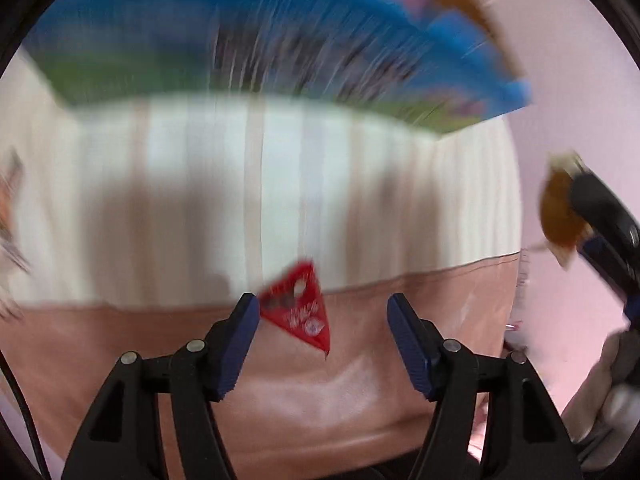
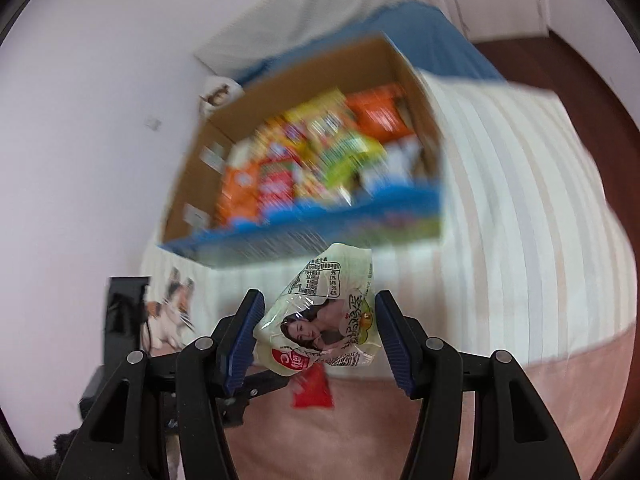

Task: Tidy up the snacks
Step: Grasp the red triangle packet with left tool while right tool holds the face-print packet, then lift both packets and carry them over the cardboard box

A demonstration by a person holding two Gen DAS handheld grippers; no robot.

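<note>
A cardboard box with a blue printed front stands on a striped bed and holds several bright snack packs. My right gripper is shut on a pale yellow-white snack packet and holds it in the air in front of the box. A small red snack packet lies on the pink cover, just ahead of my open left gripper, close to its left finger. It also shows below the right gripper. The box front fills the top of the blurred left wrist view.
The bed has a white striped sheet and a pink cover. A cat-print cushion and a black object sit at the left by the white wall. Dark wooden floor lies to the right.
</note>
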